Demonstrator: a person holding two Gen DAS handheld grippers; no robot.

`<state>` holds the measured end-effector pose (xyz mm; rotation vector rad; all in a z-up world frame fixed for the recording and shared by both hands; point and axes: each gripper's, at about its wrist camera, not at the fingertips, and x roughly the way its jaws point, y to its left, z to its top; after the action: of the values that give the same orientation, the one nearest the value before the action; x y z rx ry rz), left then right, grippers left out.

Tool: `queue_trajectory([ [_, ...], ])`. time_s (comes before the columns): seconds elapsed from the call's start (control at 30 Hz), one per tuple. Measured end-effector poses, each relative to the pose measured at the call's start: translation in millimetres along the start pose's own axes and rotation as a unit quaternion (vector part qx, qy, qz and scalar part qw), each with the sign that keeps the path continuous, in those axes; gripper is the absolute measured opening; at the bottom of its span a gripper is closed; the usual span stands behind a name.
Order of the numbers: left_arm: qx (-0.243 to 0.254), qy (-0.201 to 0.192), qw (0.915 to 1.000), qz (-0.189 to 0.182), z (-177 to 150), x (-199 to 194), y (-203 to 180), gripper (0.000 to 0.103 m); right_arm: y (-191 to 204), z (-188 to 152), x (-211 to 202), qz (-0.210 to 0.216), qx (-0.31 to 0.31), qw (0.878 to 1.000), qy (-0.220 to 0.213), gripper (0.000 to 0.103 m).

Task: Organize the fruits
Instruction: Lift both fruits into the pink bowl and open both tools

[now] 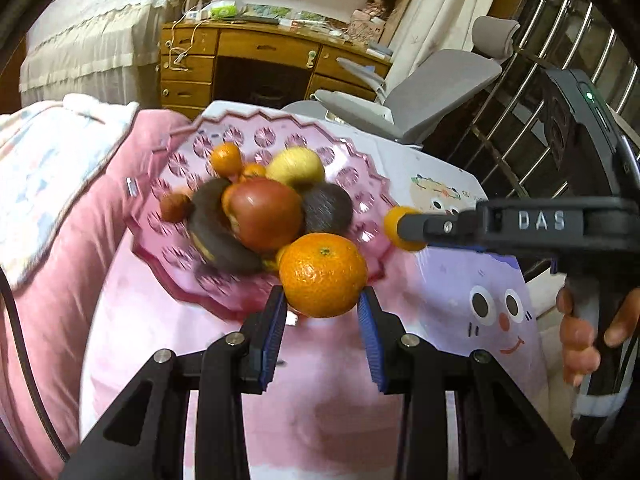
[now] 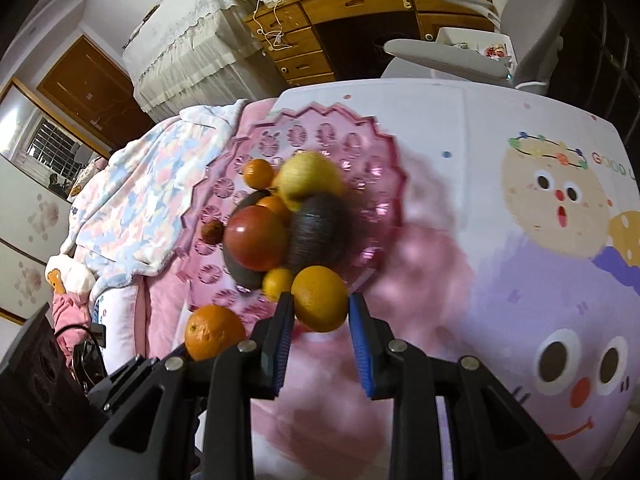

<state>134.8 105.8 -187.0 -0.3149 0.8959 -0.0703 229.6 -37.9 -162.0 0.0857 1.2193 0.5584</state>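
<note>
Motion blur smeared the pink fruit bowl and its pile at frame centre; the dark fruits there were hard to identify. Left gripper clamped a bright, dimpled orange at lower centre. Right gripper pinched a smaller orange fruit, its lower part hidden between the pads.

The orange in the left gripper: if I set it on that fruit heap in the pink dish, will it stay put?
Probably not. The orange is round and smooth, so it would likely roll off the fruit mounded in the pink dish. Its firm rind seems to take the left gripper pads without denting. A bare patch near the rim looks safer.
</note>
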Motion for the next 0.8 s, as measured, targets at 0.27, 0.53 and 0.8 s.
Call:
queue_trajectory([
  [0.27, 0.022, 0.002, 0.9996, -0.020, 20.4, 8.6, 50.9, 0.035, 34.6, -8.3, 24.8, -0.013, 0.045, 0.999, -0.021, 0.028],
  [0.53, 0.025, 0.012, 0.9995, -0.014, 30.3, 14.4, 63.0, 0.039, 47.3, -22.4, 38.4, -0.026, 0.077, 0.996, -0.043, 0.031],
  [0.8, 0.032, 0.008, 0.9991, 0.025, 25.9, -16.9, 48.3, 0.062, 50.4, -34.7, 19.8, -0.038, 0.075, 0.996, -0.039, 0.039],
])
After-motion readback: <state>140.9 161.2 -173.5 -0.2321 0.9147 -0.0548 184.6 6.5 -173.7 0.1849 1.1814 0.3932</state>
